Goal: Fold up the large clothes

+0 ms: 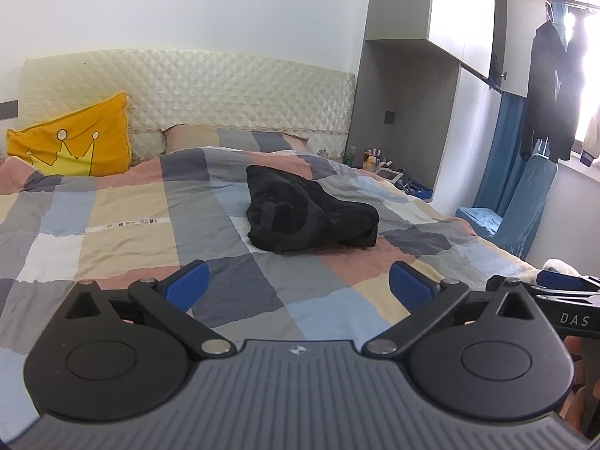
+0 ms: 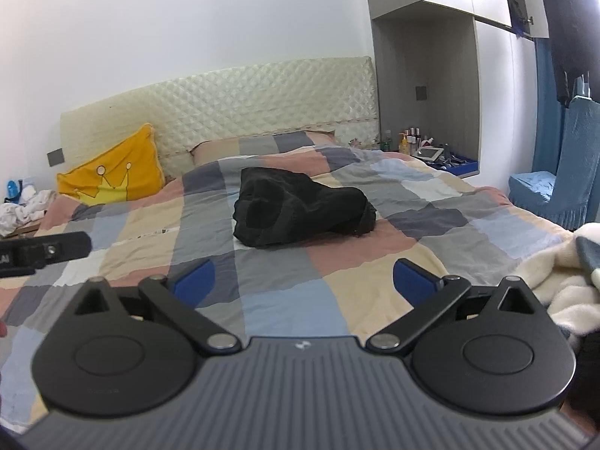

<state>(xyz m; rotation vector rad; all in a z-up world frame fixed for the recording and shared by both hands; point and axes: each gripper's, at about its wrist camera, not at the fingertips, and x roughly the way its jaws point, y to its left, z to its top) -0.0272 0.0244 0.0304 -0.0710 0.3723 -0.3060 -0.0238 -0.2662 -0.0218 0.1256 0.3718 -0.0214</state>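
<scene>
My left claw (image 1: 298, 281) stands released, its blue pads (image 1: 187, 284) spread wide with nothing between them but the checked bedcover (image 1: 123, 240) below. My right claw (image 2: 303, 281) is the same: spread wide, empty, hanging over the bed.

The black garment (image 1: 305, 212) lies in a rumpled heap on the bedcover, ahead of both claws and well apart from their tips. From the left claw it sits straight ahead and a touch to the right; from the right claw (image 1: 555, 288), whose black frame shows just beside my left one at its right edge, the black garment (image 2: 300, 210) lies ahead and very slightly to the left. One end of the heap is bunched high, the other tapers low toward the right.

Beyond the garment, a yellow pillow (image 1: 73, 138) with a crown drawing leans against the quilted headboard (image 1: 210, 86), far ahead and to the left of both claws. A fluffy white blanket (image 2: 562, 281) lies close to the right of my right claw. Dark clothes (image 1: 551, 93) hang by the bright window, far off to the right, above a blue-covered chair (image 1: 517, 206).
</scene>
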